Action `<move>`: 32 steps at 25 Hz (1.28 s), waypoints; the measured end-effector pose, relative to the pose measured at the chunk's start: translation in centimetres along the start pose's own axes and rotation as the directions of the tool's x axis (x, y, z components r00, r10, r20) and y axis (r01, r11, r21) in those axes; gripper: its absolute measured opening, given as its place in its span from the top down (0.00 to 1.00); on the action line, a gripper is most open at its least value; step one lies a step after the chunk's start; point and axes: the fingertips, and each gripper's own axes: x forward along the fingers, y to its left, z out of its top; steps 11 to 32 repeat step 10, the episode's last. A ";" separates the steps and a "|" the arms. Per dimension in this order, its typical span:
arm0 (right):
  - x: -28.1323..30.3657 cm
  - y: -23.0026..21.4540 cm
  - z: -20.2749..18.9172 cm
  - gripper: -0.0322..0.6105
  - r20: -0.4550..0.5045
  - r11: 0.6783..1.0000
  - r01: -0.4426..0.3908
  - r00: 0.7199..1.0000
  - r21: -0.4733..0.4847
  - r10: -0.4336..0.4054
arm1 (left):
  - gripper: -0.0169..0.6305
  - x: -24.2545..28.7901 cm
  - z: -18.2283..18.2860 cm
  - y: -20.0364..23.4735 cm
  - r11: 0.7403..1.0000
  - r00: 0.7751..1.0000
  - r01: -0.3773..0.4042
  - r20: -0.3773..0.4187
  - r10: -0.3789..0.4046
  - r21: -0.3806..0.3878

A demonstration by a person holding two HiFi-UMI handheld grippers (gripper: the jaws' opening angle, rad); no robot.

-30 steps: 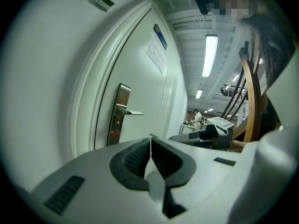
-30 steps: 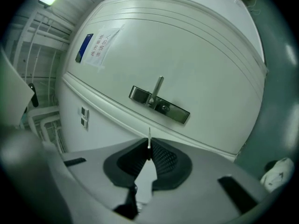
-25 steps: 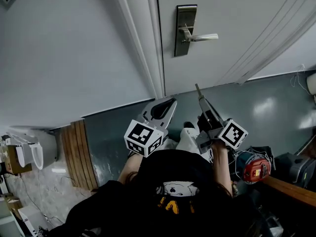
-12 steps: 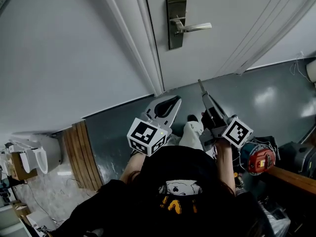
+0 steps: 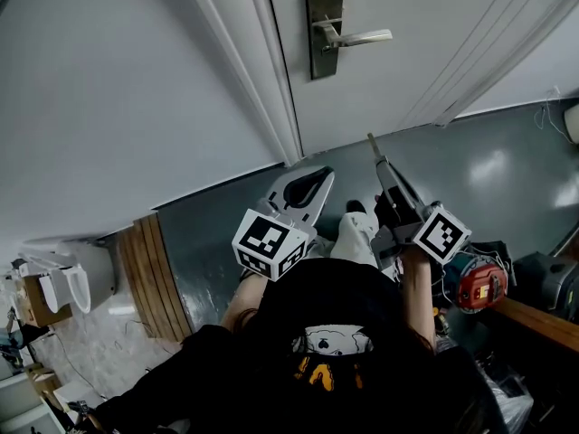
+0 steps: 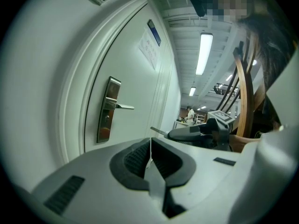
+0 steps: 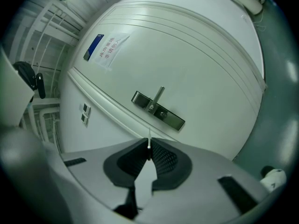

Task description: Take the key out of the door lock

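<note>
Thin metal sliver, prob the key [image 7: 149, 144] but too small to be sure, pinched btwn right gripper [image 7: 149, 150] tips, poking out past them. Well apart from lock plate [image 7: 158, 110] on door [image 7: 201, 55]. Left gripper [image 6: 150, 149] closed w/ nothing in it, just beside the right one.

No wording could be read. On the door [image 7: 196, 64], a paper notice [image 7: 111, 50] carried dark lines too blurred to make out, with a small blue sign [image 7: 95, 47] at its 9 o'clock. Yellow print [image 5: 317, 373] on the person's shirt was illegible.
</note>
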 end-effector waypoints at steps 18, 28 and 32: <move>0.4 -0.9 0.8 0.92 -0.005 1.000 0.015 1.000 -0.020 -0.015 | 0.95 0.3 -0.3 0.9 1.000 1.000 -0.017 -0.004 0.017 -0.010; 0.4 -0.9 0.8 0.92 -0.005 1.000 0.015 1.000 -0.020 -0.015 | 0.95 0.3 -0.3 0.9 1.000 1.000 -0.017 -0.004 0.017 -0.010; 0.4 -0.9 0.8 0.92 -0.005 1.000 0.015 1.000 -0.020 -0.015 | 0.95 0.3 -0.3 0.9 1.000 1.000 -0.017 -0.004 0.017 -0.010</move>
